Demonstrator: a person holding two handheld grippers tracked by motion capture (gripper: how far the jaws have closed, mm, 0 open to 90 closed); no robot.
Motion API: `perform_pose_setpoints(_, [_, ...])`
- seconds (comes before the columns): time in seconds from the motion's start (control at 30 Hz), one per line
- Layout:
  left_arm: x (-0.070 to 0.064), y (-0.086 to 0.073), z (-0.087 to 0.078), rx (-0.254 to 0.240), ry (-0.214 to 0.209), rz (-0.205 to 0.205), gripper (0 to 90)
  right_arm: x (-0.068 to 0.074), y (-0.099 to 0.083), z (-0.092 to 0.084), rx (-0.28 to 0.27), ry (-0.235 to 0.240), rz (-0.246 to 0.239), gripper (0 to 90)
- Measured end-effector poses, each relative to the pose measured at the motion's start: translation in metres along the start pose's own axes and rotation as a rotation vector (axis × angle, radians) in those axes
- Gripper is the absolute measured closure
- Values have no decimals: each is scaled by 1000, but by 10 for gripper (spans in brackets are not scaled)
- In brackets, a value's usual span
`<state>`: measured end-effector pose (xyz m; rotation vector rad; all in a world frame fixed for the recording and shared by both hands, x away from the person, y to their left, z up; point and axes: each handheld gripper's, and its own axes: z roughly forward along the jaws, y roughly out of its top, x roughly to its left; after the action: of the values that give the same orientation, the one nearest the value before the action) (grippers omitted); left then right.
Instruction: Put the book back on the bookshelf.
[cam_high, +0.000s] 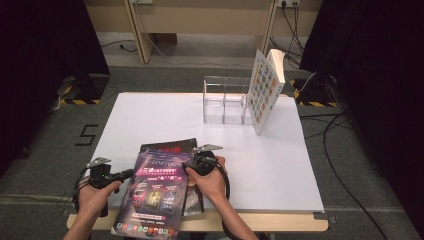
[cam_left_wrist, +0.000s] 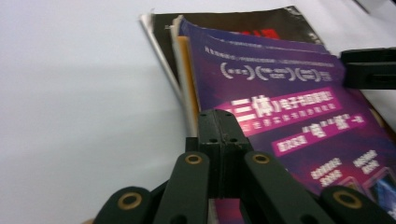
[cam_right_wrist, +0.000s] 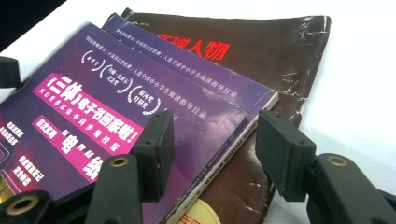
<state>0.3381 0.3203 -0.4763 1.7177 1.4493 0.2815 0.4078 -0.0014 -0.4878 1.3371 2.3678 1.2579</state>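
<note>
A glossy purple magazine (cam_high: 152, 192) lies at about 7 o'clock on the desk (cam_high: 260, 165), its near end hanging over the desk's front edge. It is the top of a small stack: under it sits a second purple-covered volume (cam_right_wrist: 224, 100) with a squared spine, and lowest a dark brown magazine (cam_right_wrist: 280, 51) with red characters and a creased, cracked cover. The cover of the top magazine is smooth and shiny, printed with white and pink lettering.

The left gripper (cam_high: 126, 174), matte black plastic with brass-coloured rivets, is at the magazine's left edge, at about 9 o'clock from it. In the left gripper view its jaws stand pressed flat together; whether they pinch the page edges I cannot tell.

The right gripper (cam_right_wrist: 212, 151) sits at the stack's right side, at about 3 o'clock. Its two blocky, rectangular pads are spread wide, one over the purple cover and one over the brown cover, with the spine edge between them; the pads press on nothing.

At 1 o'clock, well apart, stands a clear acrylic holder (cam_high: 225, 100) with compartments, and a thick white book (cam_high: 265, 90) leans tilted against its right side. The desk top is flat, matte white.
</note>
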Motion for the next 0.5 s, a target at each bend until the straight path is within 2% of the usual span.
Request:
perform_pose_setpoints(0.03, [-3, 0, 1, 4, 3, 14, 897, 0, 0, 0, 2, 2, 0, 476])
perform_pose_setpoints(0.07, [-4, 0, 2, 12, -25, 5, 897, 0, 0, 0, 5, 3, 2, 475])
perform_pose_setpoints(0.1, [-5, -3, 6, 32, -81, -22, 898, 0, 0, 0, 6, 5, 4, 474])
perform_pose_setpoints(0.13, [-7, -5, 11, 41, -74, -14, 898, 0, 0, 0, 5, 8, 1, 473])
perform_pose_setpoints(0.17, [-8, -5, 11, 28, -63, -14, 896, 0, 0, -1, 7, 8, 2, 472])
perform_pose_setpoints(0.2, [-7, -2, 8, 20, -37, 2, 897, 0, 0, -1, 8, 9, 4, 472])
perform_pose_setpoints(0.3, [-3, 5, -3, -28, -23, -12, 896, 0, -1, -4, 6, 14, 12, 472])
perform_pose_setpoints(0.33, [-2, 7, -6, -41, -6, -10, 896, -1, -1, -3, 5, 13, 6, 472])
perform_pose_setpoints(0.47, [5, 8, -5, -34, 63, -4, 896, -1, -1, -3, 7, 11, 13, 475])
perform_pose_setpoints(0.5, [8, 8, -3, -23, 67, -9, 897, -1, -1, -3, 6, 11, 14, 475])
